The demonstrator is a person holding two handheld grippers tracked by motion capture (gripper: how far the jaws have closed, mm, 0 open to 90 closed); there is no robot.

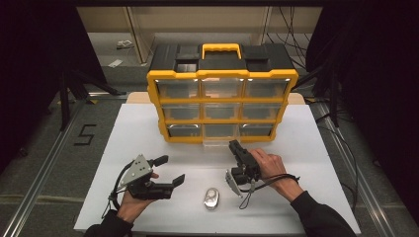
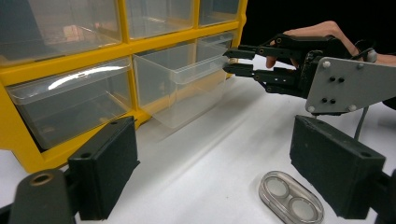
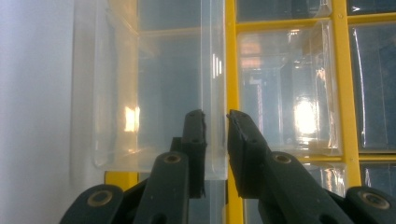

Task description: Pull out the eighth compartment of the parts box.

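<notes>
- High view: the clear plastic drawer (image 1: 218,140) juts from the yellow-framed organiser's (image 1: 222,104) bottom-middle slot, long axis toward the person.
- Left gripper view: left gripper (image 2: 215,175) gapes empty; right gripper (image 2: 226,61) meets the drawer front.
- Right gripper view: jaws clamp the drawer's front wall.

From my seat I read just 1 mark: a black 5 (image 1: 85,134) on the grey floor (image 1: 44,148) left of the table (image 1: 148,128). I can make out no lettering on the yellow organizer (image 1: 222,106).
</notes>
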